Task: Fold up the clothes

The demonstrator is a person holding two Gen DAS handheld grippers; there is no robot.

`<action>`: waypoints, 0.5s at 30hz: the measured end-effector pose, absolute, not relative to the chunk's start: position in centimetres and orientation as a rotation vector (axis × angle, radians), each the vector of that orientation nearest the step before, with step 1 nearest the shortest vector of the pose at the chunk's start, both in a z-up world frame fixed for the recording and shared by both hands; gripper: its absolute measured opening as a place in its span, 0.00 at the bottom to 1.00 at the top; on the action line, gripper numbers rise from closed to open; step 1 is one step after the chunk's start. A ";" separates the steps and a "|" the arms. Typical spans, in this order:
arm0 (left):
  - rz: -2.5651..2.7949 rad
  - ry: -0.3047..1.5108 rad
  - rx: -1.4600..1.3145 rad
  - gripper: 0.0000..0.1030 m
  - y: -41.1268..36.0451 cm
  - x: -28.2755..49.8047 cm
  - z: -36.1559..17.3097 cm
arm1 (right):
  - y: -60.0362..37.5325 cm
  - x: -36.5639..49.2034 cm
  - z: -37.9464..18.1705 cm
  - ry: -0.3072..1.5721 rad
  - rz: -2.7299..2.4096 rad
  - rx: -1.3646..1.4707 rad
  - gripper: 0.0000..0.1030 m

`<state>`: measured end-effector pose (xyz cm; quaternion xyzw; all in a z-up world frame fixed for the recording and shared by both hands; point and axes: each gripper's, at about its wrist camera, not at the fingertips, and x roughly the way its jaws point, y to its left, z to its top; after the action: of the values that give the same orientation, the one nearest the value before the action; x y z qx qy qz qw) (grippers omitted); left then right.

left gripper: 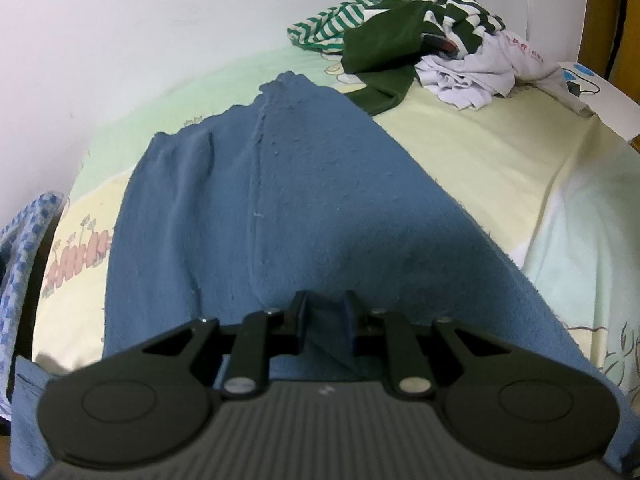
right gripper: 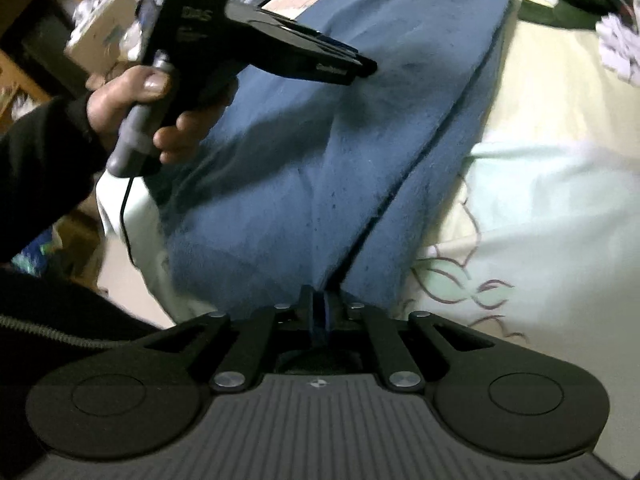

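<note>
Both my left gripper and right gripper pinch the blue garment's near edge; folding barely begun; heaped clothes wait.

Pilled blue cloth garment; matt black plastic fingers.

Bed, covered by pale sheet in yellow and mint-green patches with cartoon print. Lying directly on it: blue garment, spread lengthwise down the middle, one long seam running along it, near end lifted off the sheet. At far end, heap of clothes: green-and-white striped piece, dark green piece trailing toward the blue garment, crumpled white piece. Blue-checked fabric at left edge.
</note>
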<state>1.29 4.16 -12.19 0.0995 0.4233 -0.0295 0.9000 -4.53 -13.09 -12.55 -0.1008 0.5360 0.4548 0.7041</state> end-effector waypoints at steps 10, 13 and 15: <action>-0.079 0.861 0.214 0.19 3.6 -0.2 -11.7 | -13.3 -0.3 -11.1 1.040 0.843 -0.146 0.26; -0.079 0.868 0.264 0.19 3.0 -0.9 -12.4 | -13.1 1.0 -13.0 1.094 0.814 -0.111 0.22; -0.073 0.858 0.303 0.19 2.4 -1.5 -12.6 | -12.9 1.3 -13.8 1.125 0.796 -0.158 0.22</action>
<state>-1.47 2.41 -12.57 0.1465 0.4145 -0.0354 0.8975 1.26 -12.95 -13.83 -0.0729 0.5186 0.3666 0.7689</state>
